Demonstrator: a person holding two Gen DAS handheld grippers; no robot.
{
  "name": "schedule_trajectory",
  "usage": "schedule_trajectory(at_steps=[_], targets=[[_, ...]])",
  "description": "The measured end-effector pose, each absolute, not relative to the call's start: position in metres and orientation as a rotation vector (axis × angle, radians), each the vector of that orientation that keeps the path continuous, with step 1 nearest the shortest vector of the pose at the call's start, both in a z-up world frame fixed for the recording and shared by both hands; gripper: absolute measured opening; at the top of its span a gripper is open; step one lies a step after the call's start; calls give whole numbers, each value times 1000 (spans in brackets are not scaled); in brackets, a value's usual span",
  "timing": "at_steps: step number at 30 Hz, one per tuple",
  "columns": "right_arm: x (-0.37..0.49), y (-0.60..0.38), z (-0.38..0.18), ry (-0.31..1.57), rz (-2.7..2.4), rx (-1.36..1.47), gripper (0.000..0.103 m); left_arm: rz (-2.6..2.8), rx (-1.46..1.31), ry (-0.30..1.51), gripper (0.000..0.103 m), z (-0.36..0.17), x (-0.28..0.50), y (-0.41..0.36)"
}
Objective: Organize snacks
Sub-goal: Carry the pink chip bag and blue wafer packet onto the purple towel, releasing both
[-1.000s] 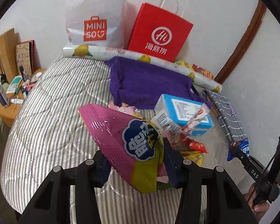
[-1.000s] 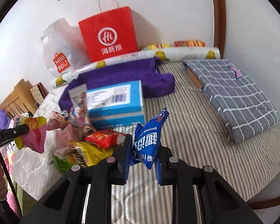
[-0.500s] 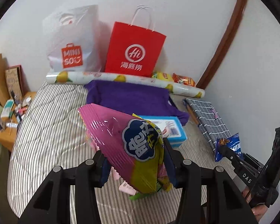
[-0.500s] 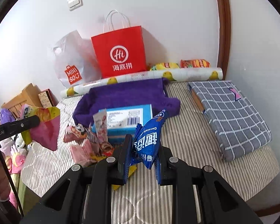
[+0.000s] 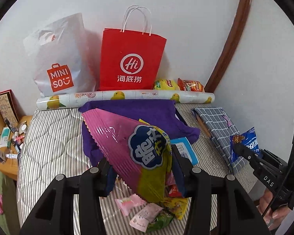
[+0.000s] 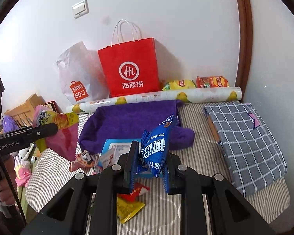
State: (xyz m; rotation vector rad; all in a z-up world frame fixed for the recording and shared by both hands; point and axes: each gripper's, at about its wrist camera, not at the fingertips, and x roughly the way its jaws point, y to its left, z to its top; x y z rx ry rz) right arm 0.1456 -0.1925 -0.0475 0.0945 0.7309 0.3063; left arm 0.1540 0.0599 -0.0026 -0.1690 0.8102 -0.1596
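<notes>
The left gripper is clamped on a big pink-and-yellow snack bag with a dark blue cloud logo bearing white Chinese characters, held up above the striped bed. The right gripper is closed on a small blue packet printed "Chocolate" beside large white Chinese characters, and it too hangs in the air over the bed's middle. One gripper body reads "DAS", the other "GenRobot.AI".

Under the held bags, near the front edge of the bed, lies a loose heap of snacks: pink sachets, a yellow packet, a red packet and a green one. Just behind them sits a blue-and-white box with fine print too small to read, touching a purple towel spread toward the back edge.

Along the back edge lies a roll of paper patterned with yellow fruit. Behind it, against the wall, stand a white plastic bag marked "MINISO" in an orange square and a red paper bag with a white "Hi" circle and Chinese characters. Toward the back right corner lie a yellow chip bag and a red chip bag, lettering blurred. A grey checked cloth lies folded along the right edge.
</notes>
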Motion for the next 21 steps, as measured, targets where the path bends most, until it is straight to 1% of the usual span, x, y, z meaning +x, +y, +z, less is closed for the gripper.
schedule_trajectory(at_steps=[13, 21], targets=[[223, -175, -47, 729, 339, 106, 22, -149, -195, 829, 47, -7, 223, 70], [273, -166, -58, 743, 337, 114, 22, -150, -194, 841, 47, -17, 265, 68]])
